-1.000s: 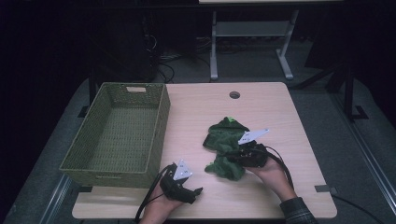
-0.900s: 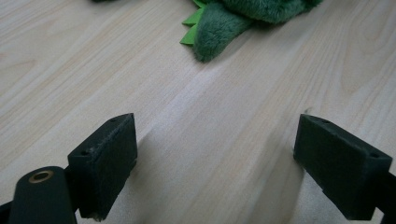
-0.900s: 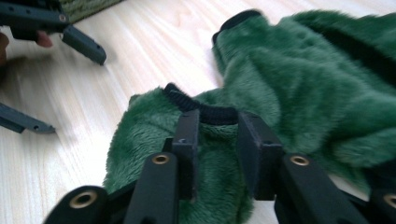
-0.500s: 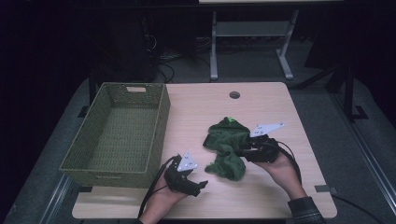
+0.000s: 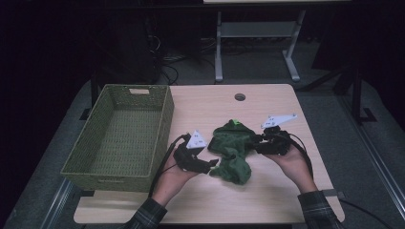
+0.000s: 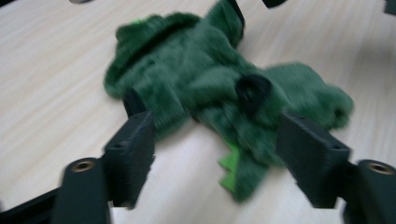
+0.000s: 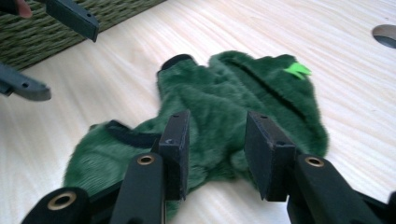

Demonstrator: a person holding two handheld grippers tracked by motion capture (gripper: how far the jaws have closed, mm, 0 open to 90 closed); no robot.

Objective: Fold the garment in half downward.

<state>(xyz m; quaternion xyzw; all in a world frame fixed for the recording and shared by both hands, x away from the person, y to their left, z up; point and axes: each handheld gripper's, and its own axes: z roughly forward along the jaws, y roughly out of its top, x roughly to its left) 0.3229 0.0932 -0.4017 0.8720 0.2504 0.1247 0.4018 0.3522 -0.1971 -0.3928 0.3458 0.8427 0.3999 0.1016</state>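
Green plush toy [image 5: 232,149] on table, between both grippers' fingers [image 6: 133,154]

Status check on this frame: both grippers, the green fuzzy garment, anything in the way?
Left gripper open, jaws just been closing, at green fuzzy garment. Right gripper open astride its far edge. Garment crumpled on table. Basket empty, path clear.

Green plush cloth [image 5: 232,150] lies crumpled mid-table [image 5: 215,102]. Left gripper [image 5: 212,165] at its lower left edge, jaws just been closing. Right gripper [image 5: 254,143] at its right side. Woven basket [image 5: 81,157] stands left.
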